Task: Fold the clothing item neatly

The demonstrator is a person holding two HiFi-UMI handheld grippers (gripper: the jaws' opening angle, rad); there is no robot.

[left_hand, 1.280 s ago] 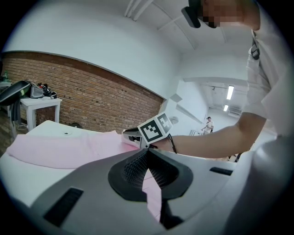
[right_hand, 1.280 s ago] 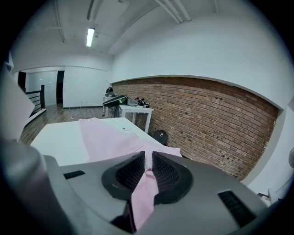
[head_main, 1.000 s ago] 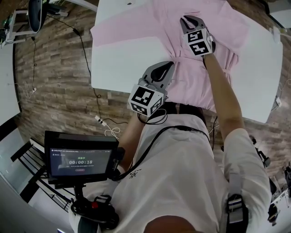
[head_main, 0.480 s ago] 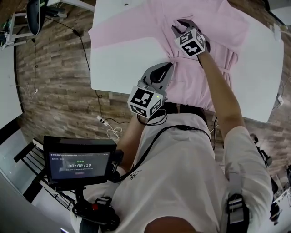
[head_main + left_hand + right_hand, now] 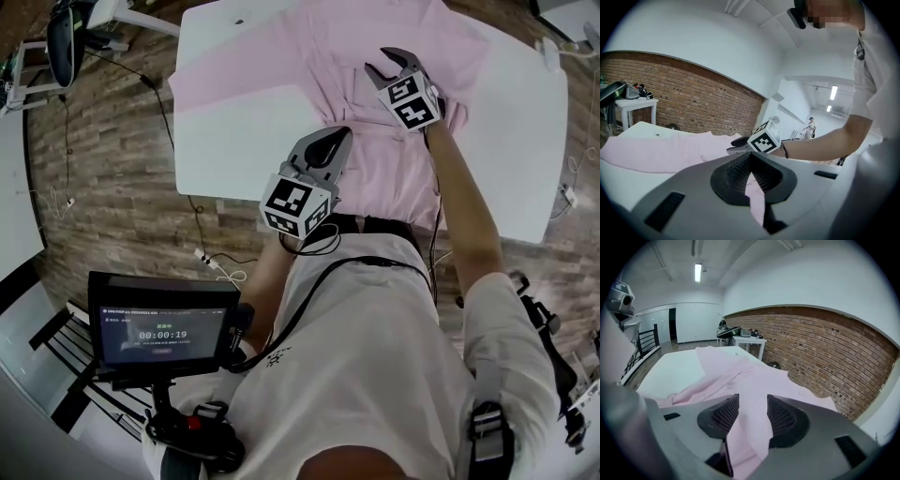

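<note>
Now our left gripper [image 5: 330, 142] pinches a fold of the pink shirt [image 5: 347, 37], which lies spread on the white table [image 5: 234, 141]. Our right gripper [image 5: 387, 64] has just been opening; its jaws stand wide, with cloth loose between them.

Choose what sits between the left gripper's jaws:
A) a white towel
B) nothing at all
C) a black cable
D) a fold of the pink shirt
D: in the left gripper view, the left gripper has its jaws shut on a fold of the pink shirt.
</note>
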